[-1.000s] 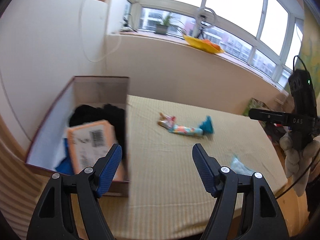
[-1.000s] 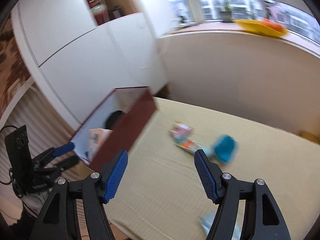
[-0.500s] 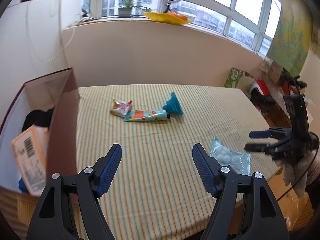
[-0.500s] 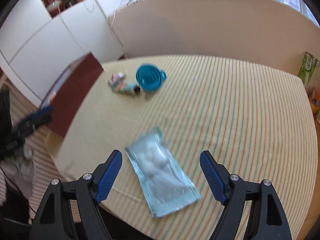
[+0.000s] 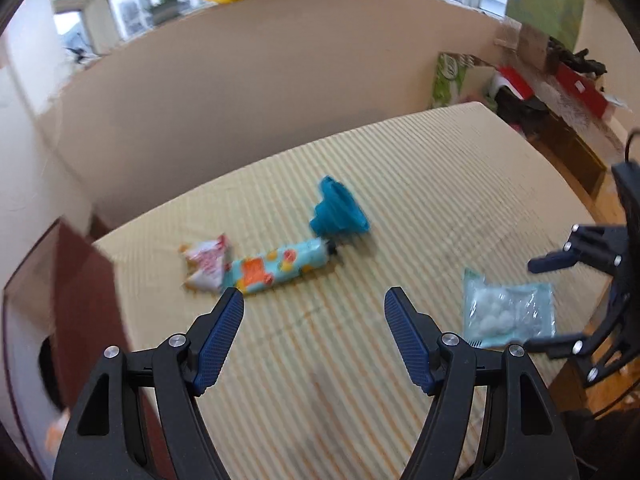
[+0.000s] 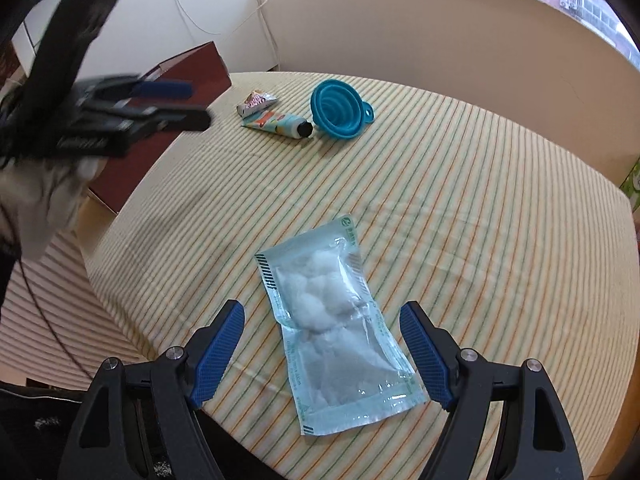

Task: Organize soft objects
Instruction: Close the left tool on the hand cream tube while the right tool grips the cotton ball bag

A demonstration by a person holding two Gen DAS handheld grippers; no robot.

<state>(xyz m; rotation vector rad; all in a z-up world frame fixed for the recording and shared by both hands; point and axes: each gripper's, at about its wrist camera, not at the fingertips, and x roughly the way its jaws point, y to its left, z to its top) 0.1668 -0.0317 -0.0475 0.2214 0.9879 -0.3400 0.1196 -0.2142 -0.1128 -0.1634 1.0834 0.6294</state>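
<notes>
Right gripper (image 6: 320, 346) has dropped over the crinkly clear cotton-ball pouch (image 6: 334, 334).
Both grippers' jaws spread, empty; left gripper (image 5: 314, 330) above striped counter (image 5: 420, 184).

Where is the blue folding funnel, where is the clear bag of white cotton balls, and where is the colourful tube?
Blue folding funnel (image 6: 338, 110), right wrist view, inside its cone.
Clear bag of white cotton balls (image 6: 320, 296), right wrist view, cotton.
Colourful tube (image 5: 280, 266), left wrist view, middle.

The counter (image 6: 460, 200) wears matt, striped woven cloth. The cotton-ball pouch (image 6: 336, 336) is glossy, crinkled clear plastic film over fluffy white wadding. The teal funnel (image 6: 340, 110) looks like smooth, ribbed rubbery plastic. The printed tube (image 6: 276, 122) has a satin finish; the box (image 6: 168, 112) is matt maroon cardboard.
</notes>
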